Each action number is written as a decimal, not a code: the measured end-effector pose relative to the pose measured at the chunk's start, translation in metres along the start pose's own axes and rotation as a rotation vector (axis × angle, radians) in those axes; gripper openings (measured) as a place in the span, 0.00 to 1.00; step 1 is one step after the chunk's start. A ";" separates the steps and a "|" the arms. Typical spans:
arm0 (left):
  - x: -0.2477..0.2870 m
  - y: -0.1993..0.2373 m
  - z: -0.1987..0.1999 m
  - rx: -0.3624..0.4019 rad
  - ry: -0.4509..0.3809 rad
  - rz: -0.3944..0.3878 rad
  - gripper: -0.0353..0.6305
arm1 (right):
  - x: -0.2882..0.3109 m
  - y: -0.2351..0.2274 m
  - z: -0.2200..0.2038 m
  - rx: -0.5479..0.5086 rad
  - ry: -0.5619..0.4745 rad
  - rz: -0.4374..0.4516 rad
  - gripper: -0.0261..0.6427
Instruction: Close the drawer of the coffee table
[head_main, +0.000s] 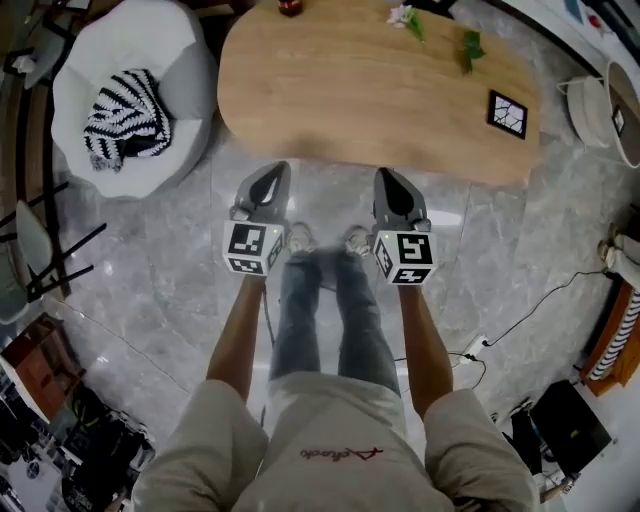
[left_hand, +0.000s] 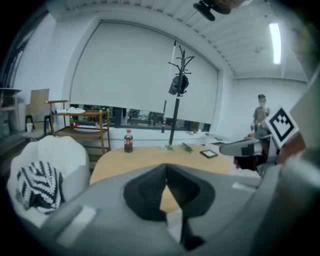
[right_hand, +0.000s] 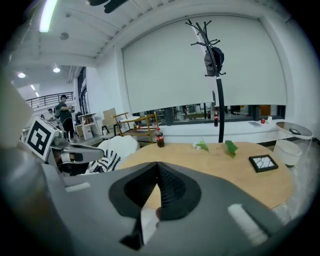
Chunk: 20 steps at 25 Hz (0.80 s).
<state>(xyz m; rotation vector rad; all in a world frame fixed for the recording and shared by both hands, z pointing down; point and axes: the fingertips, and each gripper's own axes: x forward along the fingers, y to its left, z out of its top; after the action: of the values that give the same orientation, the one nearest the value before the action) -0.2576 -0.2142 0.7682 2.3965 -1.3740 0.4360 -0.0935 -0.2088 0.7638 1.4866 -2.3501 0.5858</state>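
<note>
The oval wooden coffee table lies ahead of me, with only its top showing and no drawer front visible in any view. My left gripper and right gripper hang side by side over the floor, short of the table's near edge and pointing toward it. Both are shut with nothing between the jaws. In the left gripper view the closed tips sit in front of the table top. The right gripper view shows the same, with closed tips before the table.
A white beanbag seat holding a black-and-white striped cushion stands left of the table. On the table are a cola bottle, green leaves and a dark framed tile. A coat stand rises behind. A cable crosses the floor at right.
</note>
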 end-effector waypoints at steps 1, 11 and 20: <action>-0.005 -0.002 0.019 0.010 -0.019 0.001 0.06 | -0.008 0.002 0.015 -0.006 -0.015 0.001 0.05; -0.082 -0.032 0.171 0.084 -0.151 0.017 0.06 | -0.091 0.035 0.142 -0.039 -0.118 0.017 0.05; -0.144 -0.051 0.258 0.125 -0.210 0.042 0.06 | -0.165 0.052 0.223 -0.054 -0.181 0.014 0.05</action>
<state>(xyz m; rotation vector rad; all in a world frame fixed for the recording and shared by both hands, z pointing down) -0.2589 -0.1931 0.4686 2.5806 -1.5290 0.2960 -0.0785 -0.1685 0.4853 1.5594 -2.4923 0.4030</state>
